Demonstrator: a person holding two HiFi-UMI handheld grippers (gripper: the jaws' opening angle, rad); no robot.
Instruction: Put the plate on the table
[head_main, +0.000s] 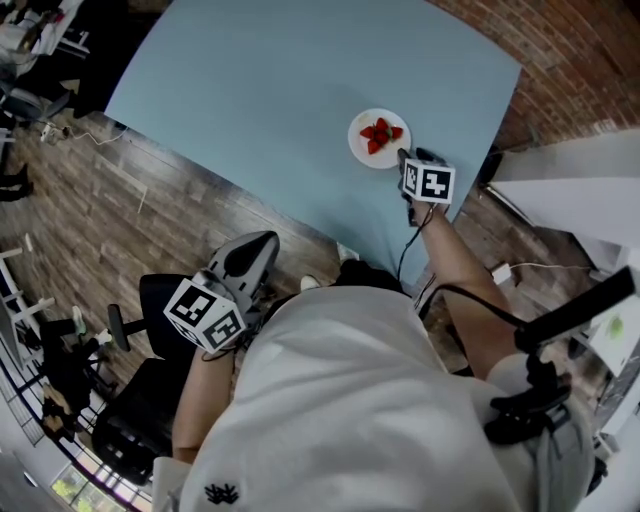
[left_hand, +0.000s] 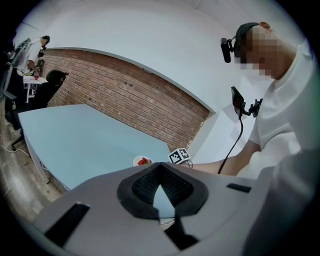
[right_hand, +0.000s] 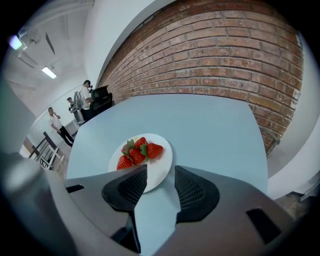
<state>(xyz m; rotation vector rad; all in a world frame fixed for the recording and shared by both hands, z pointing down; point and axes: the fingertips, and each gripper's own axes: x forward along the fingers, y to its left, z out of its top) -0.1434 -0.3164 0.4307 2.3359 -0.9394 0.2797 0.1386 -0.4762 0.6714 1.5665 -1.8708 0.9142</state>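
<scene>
Room: brick wall (right_hand: 225, 60) on the far side, wood-plank floor (head_main: 120, 200) below, pale blue bench (head_main: 300, 60) across the middle.

Right claw (right_hand: 160, 172): wide open, pads well apart, gripping nothing; only bare bench top between the pads; held low over the bench.

Just ahead of the right claw: white plate (right_hand: 161, 162), flat on the bench, its near rim tucked behind the tip of the pad at that view's left, not clamped.

On the plate: red strawberries (right_hand: 137, 152) with green leaves, clustered on the half away from the claw.

Plate's place on the bench: toward the right end, near the edge closest to the person, the rest of the top bare.

Right marker cube (head_main: 428, 183): just behind the plate in the head view, over the bench's near edge.

Left claw (left_hand: 160, 170): closed, pad tips meeting, nothing between them; held off the bench at the person's left side, above the floor, well apart from the plate.

Left marker cube (head_main: 205, 313): close against the white shirt (head_main: 350, 400).

Further out: black office chair (head_main: 130, 420) on the floor at the person's left; people (right_hand: 55, 122) standing far off beyond the bench's end in the right gripper view.
</scene>
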